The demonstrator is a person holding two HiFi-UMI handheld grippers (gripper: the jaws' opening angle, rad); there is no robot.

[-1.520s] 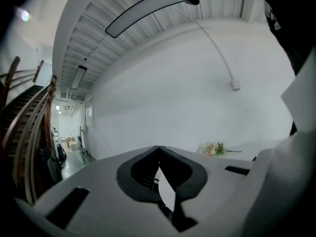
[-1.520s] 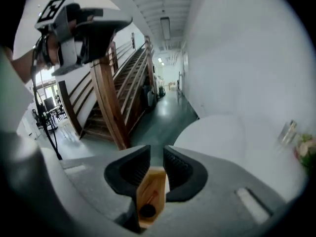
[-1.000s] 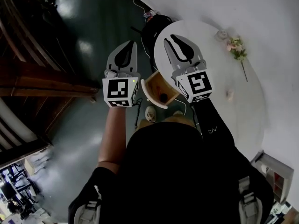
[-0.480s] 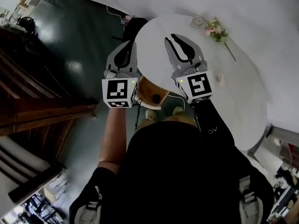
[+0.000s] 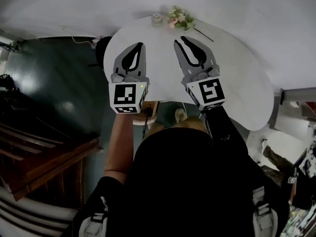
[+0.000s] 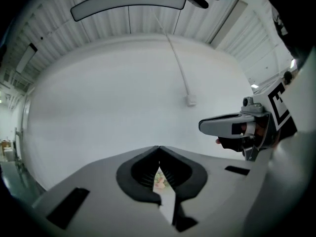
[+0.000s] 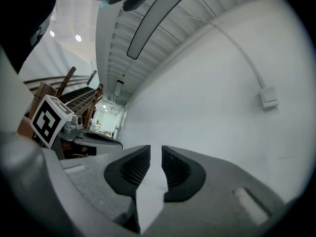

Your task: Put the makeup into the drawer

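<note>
I hold both grippers level over the white table (image 5: 242,78), likely lining up on its far edge; my left gripper (image 5: 141,45) has its jaws pressed together, my right gripper (image 5: 177,40) has its jaws a slit apart, and both are empty. The makeup, I judge, is the small pale round jar (image 5: 157,19) at 12 o'clock, just beside the flowers (image 5: 178,18); a sliver of the wooden drawer (image 5: 149,113) shows at 6 o'clock.

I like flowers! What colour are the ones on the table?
Pink and white flowers; the head view shows them best.
</note>
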